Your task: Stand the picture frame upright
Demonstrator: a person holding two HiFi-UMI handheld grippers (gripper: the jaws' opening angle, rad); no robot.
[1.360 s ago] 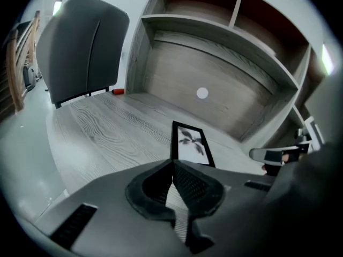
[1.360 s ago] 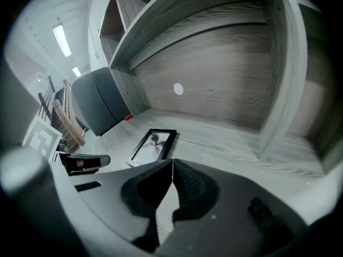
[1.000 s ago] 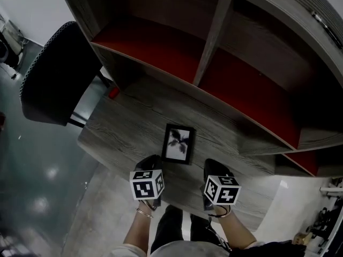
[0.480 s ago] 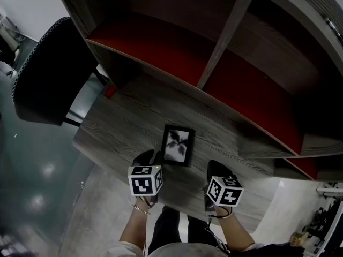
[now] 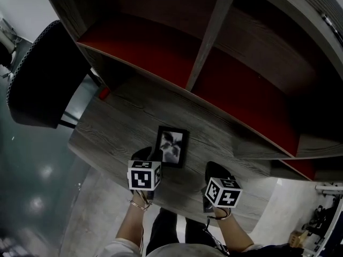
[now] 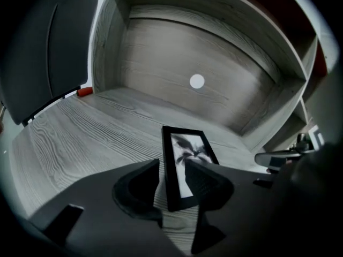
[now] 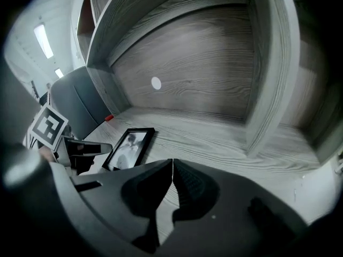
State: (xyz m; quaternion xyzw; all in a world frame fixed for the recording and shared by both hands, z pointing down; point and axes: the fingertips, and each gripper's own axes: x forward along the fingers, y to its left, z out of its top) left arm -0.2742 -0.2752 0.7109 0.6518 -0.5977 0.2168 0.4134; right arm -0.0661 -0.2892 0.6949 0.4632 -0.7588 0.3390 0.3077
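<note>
The left gripper (image 6: pixel 171 167) had just been parting its jaws wide around the flat picture frame's (image 6: pixel 188 153) near end (right gripper (image 7: pixel 172 164) pressed together, empty), so no grip yet.

Head view is taken from above, steeply down on desk (image 5: pixel 118 127) & shelf unit (image 5: pixel 210 42). Both gripper views are set low, close to desk top, aimed twd shelf back. Picture frame (image 5: pixel 171 146) is shared by all 3.

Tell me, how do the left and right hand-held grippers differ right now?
The left hand-held gripper has its jaws apart, having just been opening; the right hand-held gripper has them together. The flat picture frame has its near end between the left jaws, unpressed; the right jaws hold nothing. Both angle down over the desk.
</note>
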